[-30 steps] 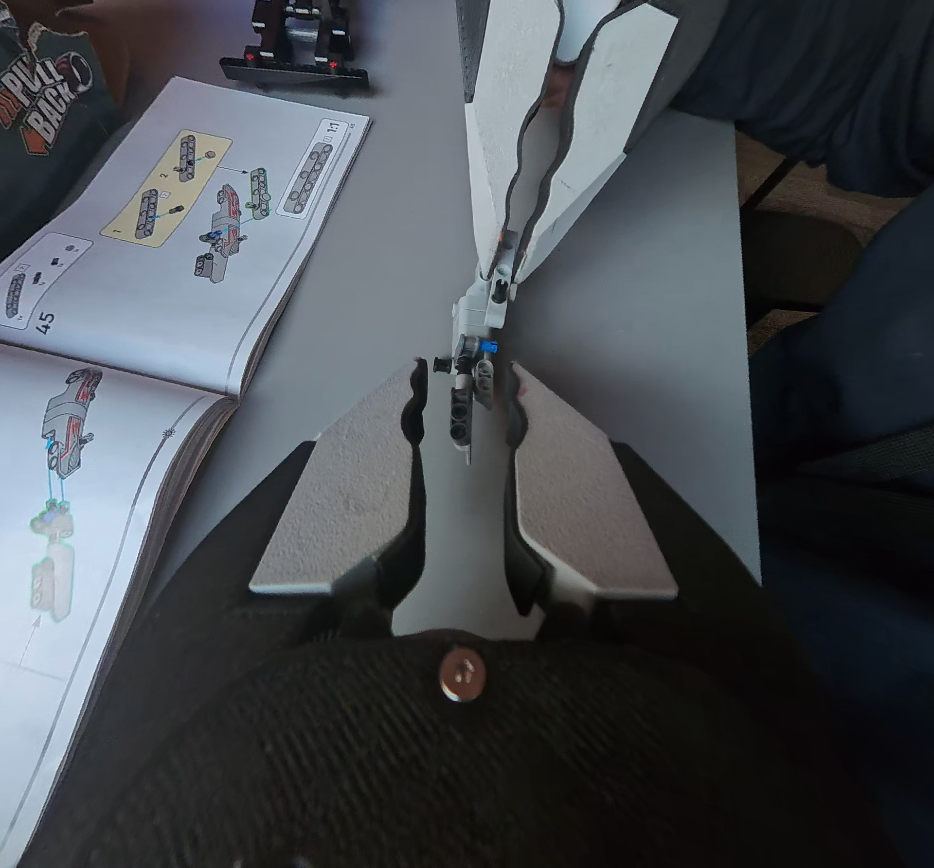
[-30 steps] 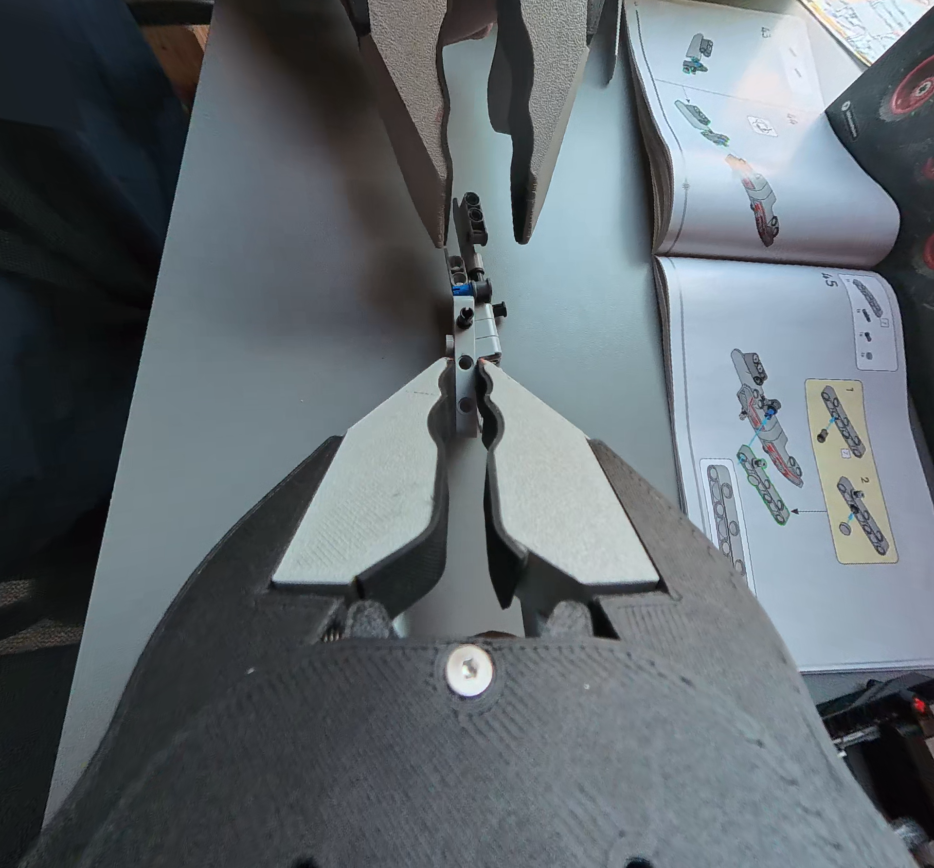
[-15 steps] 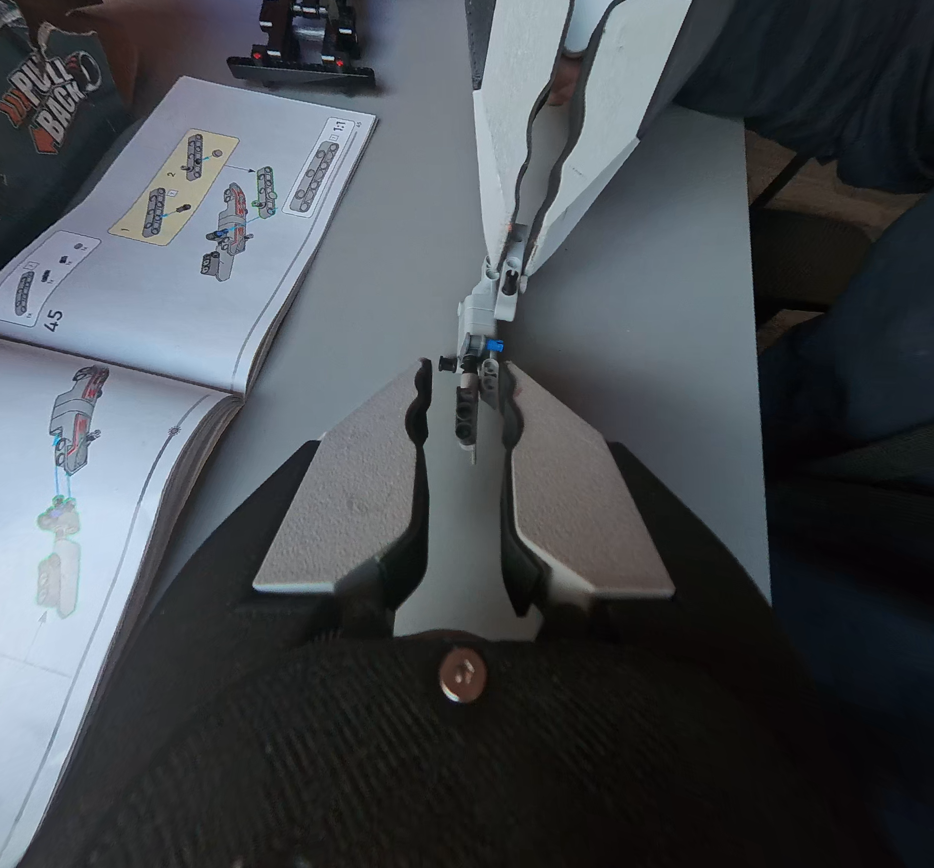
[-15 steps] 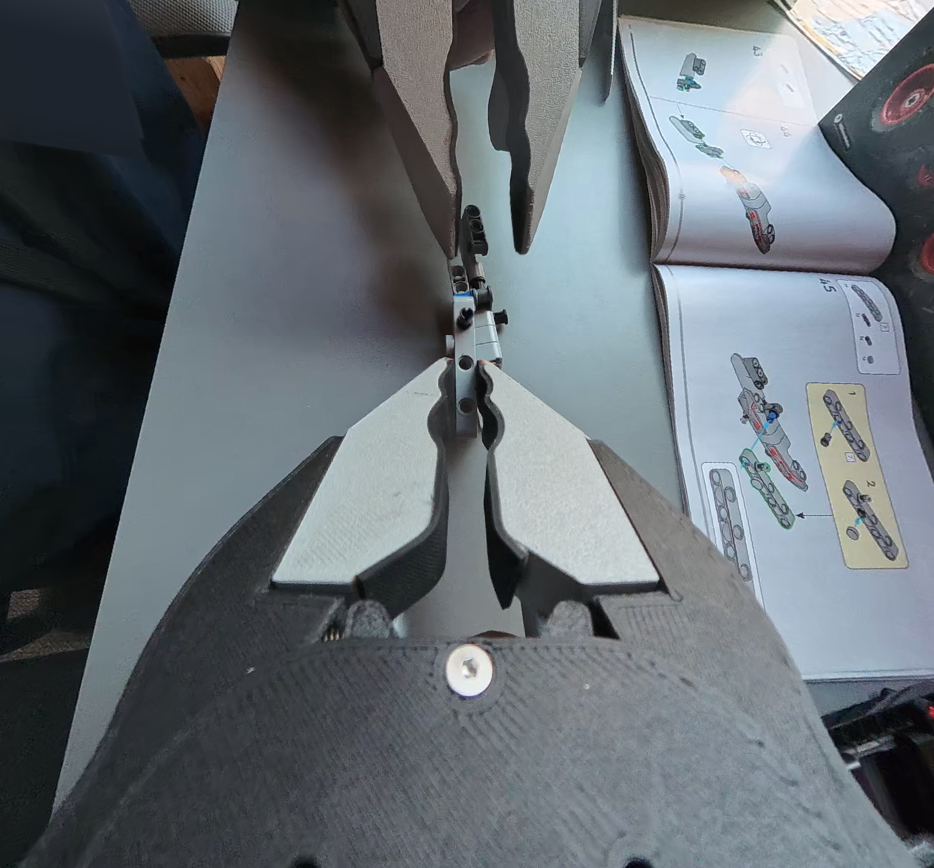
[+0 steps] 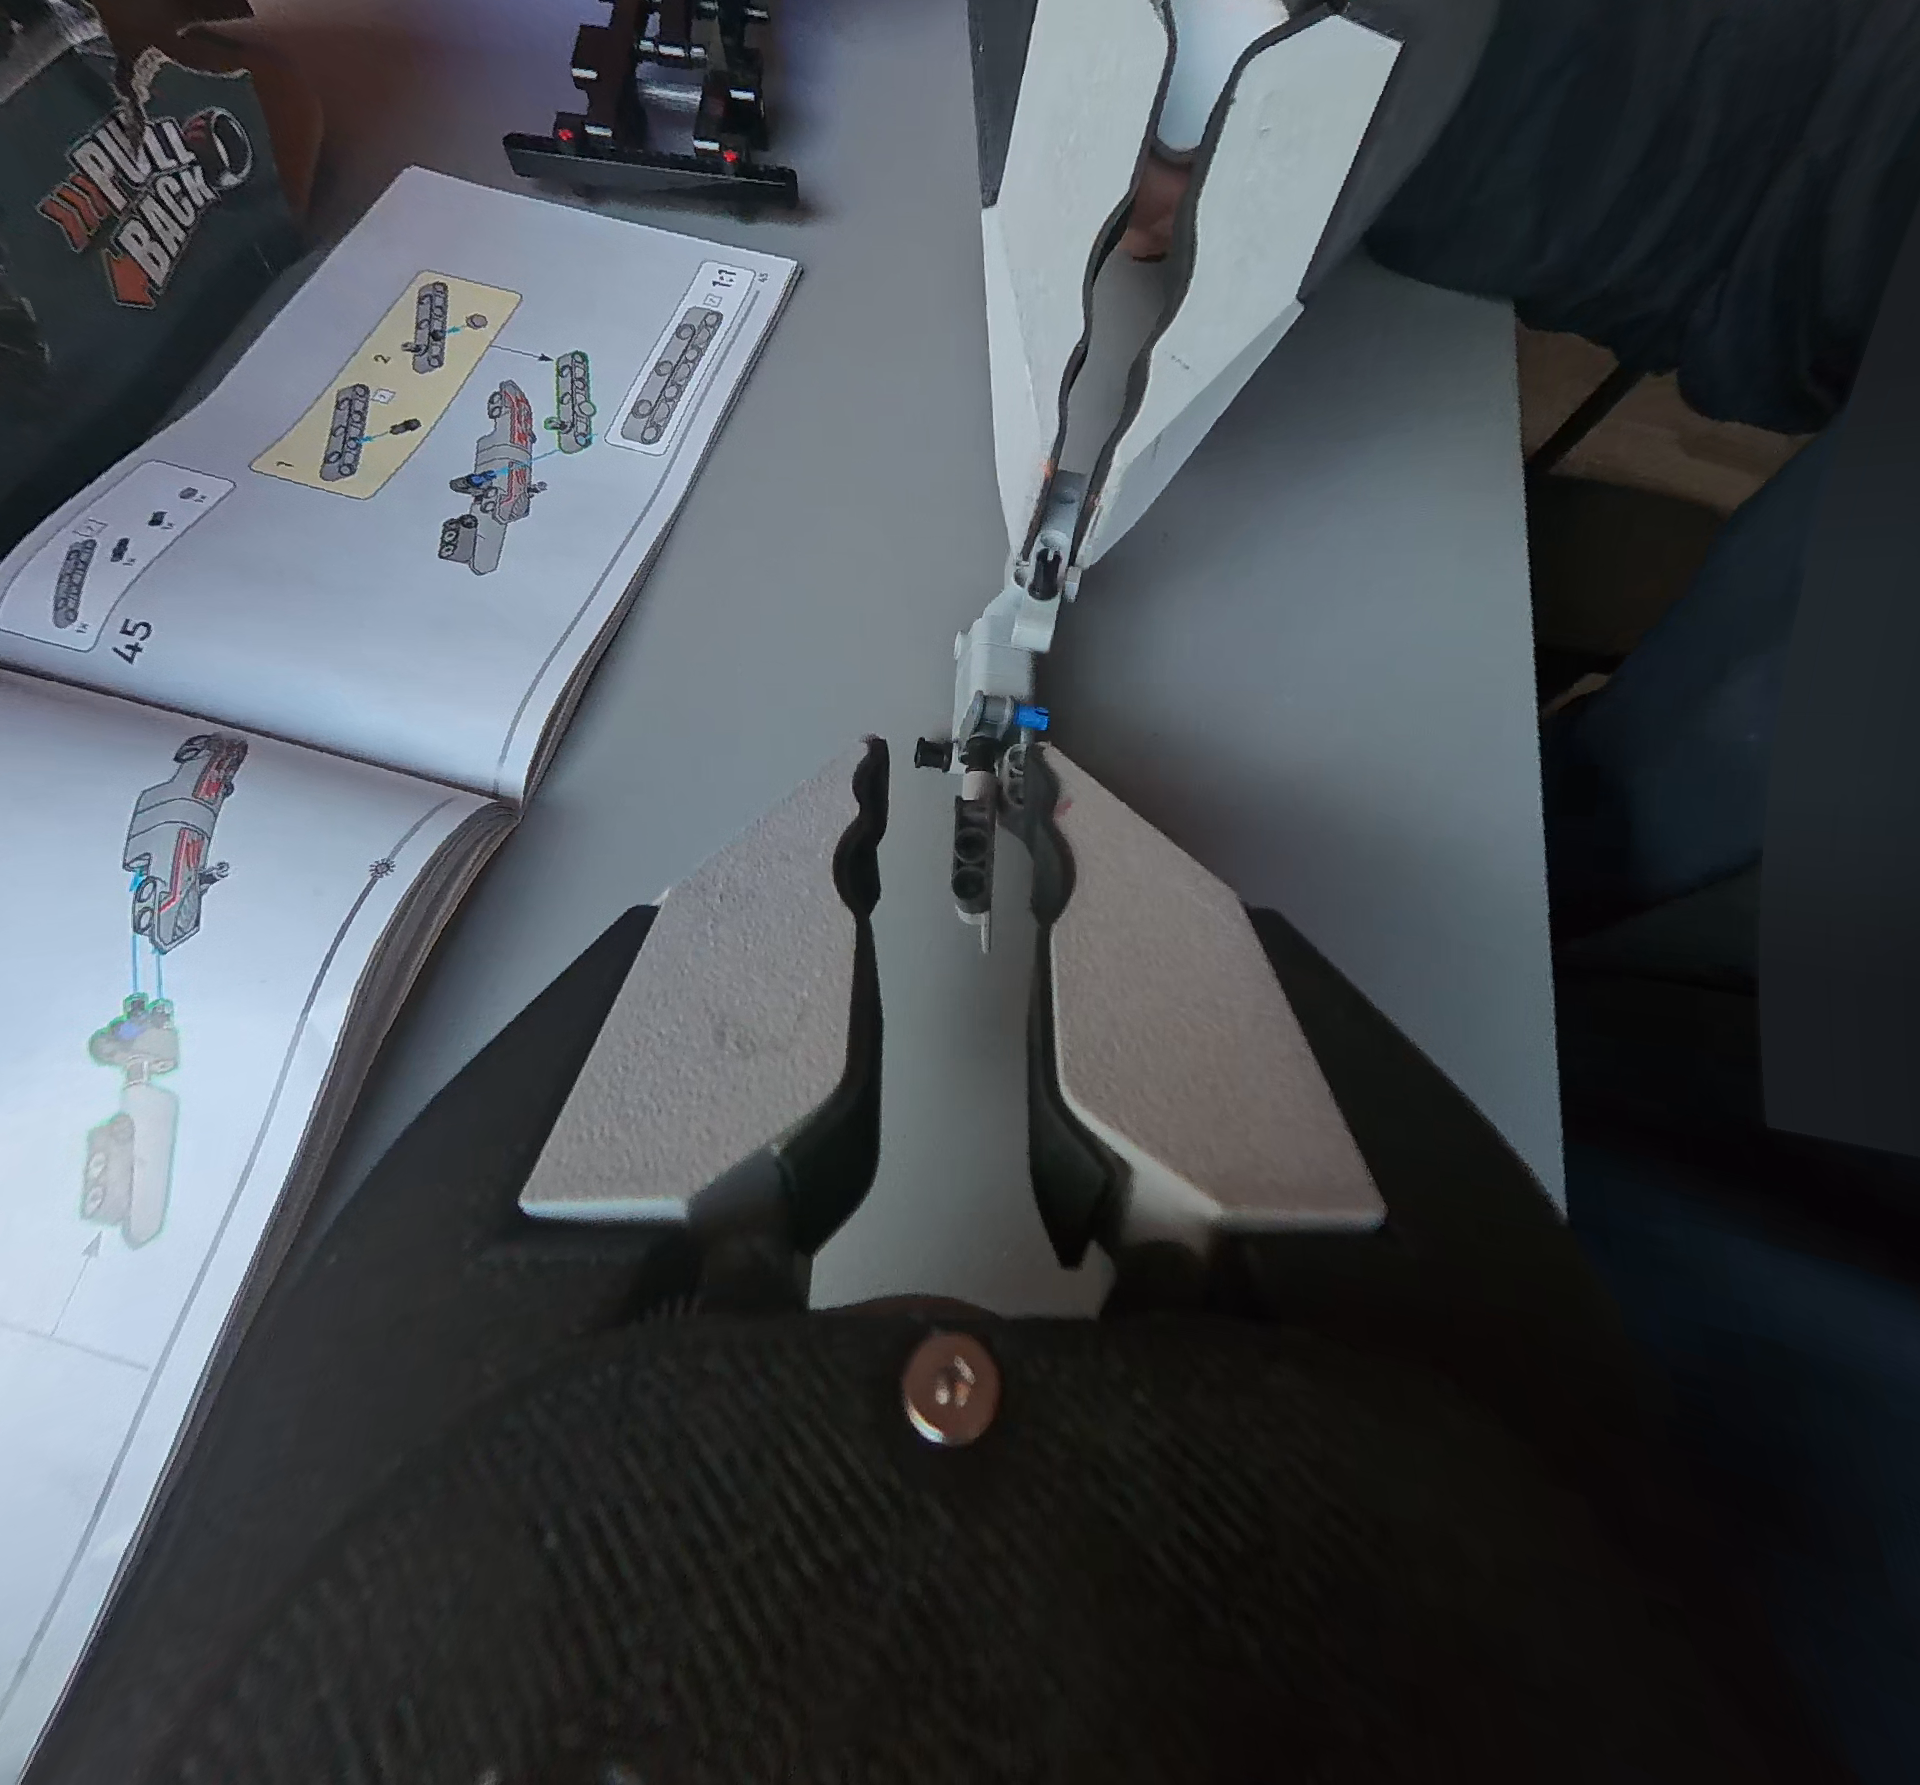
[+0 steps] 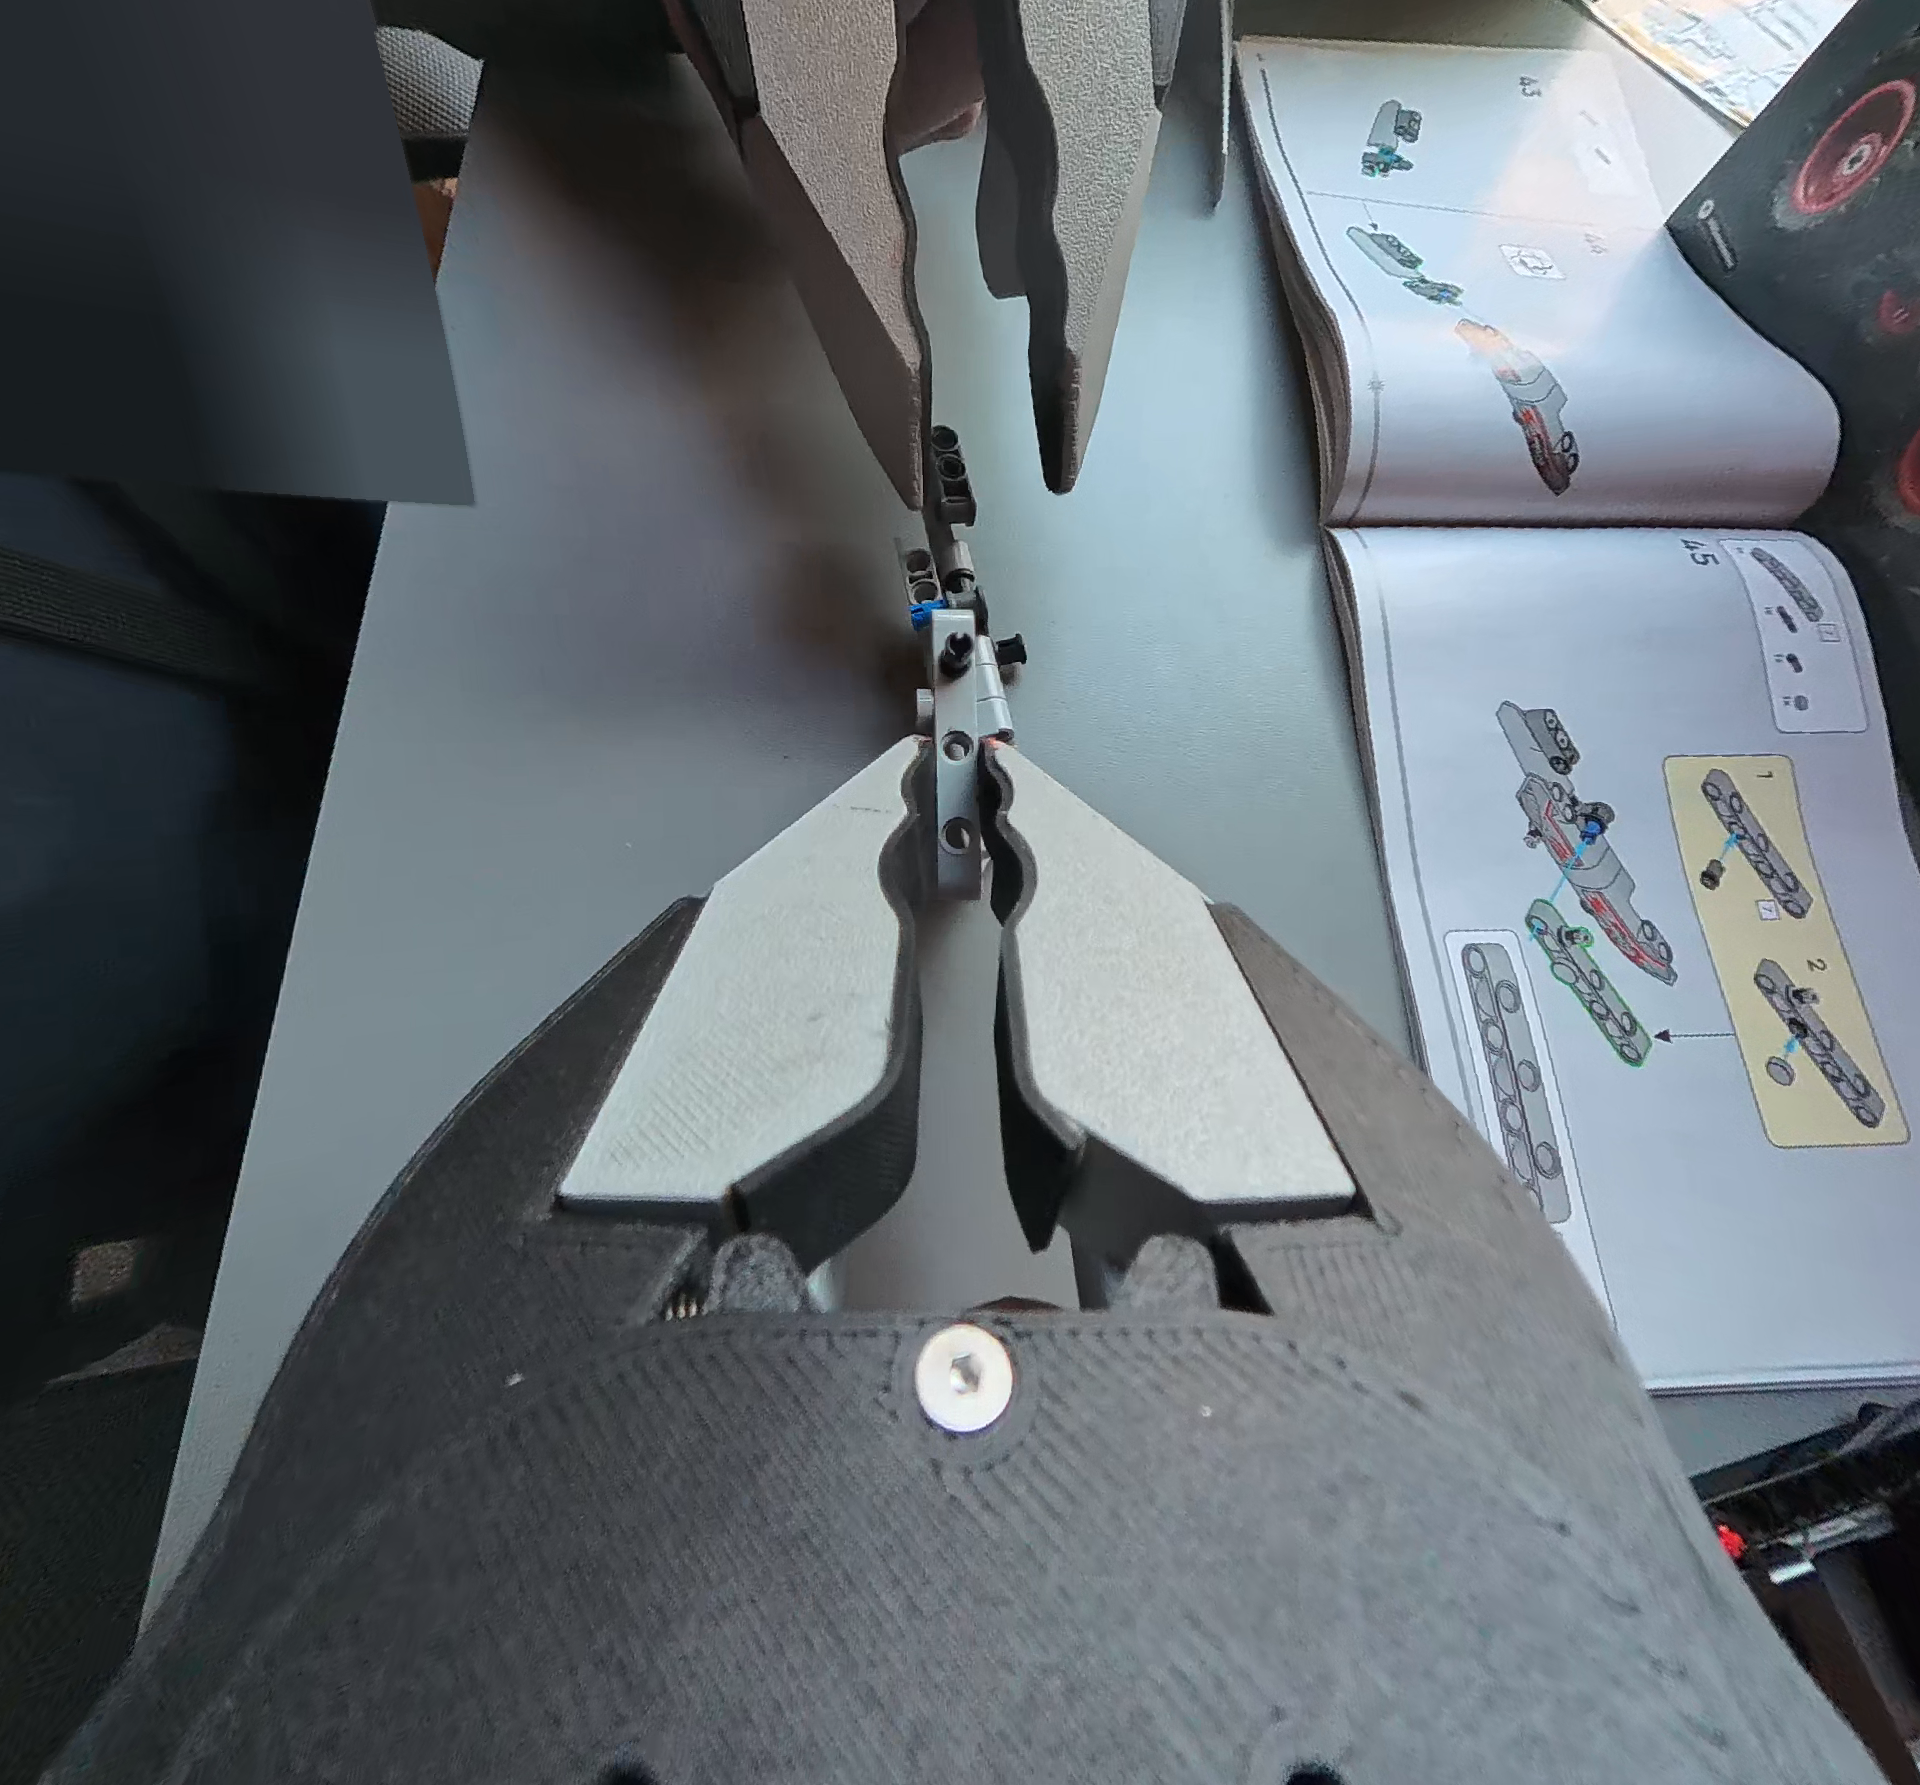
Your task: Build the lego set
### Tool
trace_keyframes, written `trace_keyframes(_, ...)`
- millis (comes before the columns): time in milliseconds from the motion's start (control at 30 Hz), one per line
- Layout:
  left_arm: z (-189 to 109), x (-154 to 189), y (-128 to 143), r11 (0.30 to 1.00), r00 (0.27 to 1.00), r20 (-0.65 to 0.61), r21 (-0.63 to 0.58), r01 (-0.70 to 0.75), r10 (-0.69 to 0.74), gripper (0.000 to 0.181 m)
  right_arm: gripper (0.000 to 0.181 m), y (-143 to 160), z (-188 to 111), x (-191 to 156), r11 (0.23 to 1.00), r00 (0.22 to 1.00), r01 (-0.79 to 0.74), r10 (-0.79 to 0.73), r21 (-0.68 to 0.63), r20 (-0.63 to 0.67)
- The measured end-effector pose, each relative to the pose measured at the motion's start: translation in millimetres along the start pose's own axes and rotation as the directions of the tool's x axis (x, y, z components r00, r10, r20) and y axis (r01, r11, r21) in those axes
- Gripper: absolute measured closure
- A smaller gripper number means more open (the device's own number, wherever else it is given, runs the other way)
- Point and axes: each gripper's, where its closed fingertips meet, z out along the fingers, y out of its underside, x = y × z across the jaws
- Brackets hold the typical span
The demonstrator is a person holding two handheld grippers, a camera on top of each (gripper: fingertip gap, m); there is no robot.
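Note:
A small grey lego assembly point(image 5: 992, 675) with black pins, a blue pin and a dark end piece hangs in the air over the grey table point(image 5: 831, 488). My right gripper point(image 6: 956, 750) is shut on its light grey beam point(image 6: 958, 805); in the left wrist view it point(image 5: 1049, 556) comes down from above. My left gripper point(image 5: 956, 767) is open around the dark end point(image 5: 971, 852), which lies close against one finger point(image 5: 1049, 831). In the right wrist view the left gripper point(image 6: 987, 488) faces mine with the dark end point(image 6: 951, 478) between its fingers.
An open instruction booklet point(image 5: 364, 540) lies beside the grippers and also shows in the right wrist view point(image 6: 1662, 800). A black lego chassis point(image 5: 665, 104) stands at the back. The set's box point(image 5: 125, 177) is beside the booklet. The table edge point(image 5: 1527, 800) is close, with a person's dark clothing beyond. Left tips to right tips: about 5 cm.
My left gripper's fingers have narrowed a little around the assembly's dark end. My right gripper keeps its hold on the grey beam and has barely moved.

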Motion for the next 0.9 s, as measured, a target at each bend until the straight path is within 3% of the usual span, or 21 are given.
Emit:
trace_keyframes(333,2,0,5,1.0,1.0,-0.021,-0.026,0.01,-0.01,0.157,0.177,3,2,0,0.999,0.999,-0.039,0.039,-0.012,0.025)
trace_keyframes(900,22,17,13,0.992,0.994,-0.066,-0.084,-0.098,0.092,0.156,0.177,2,10,-11,0.996,0.999,0.042,-0.042,-0.082,0.001)
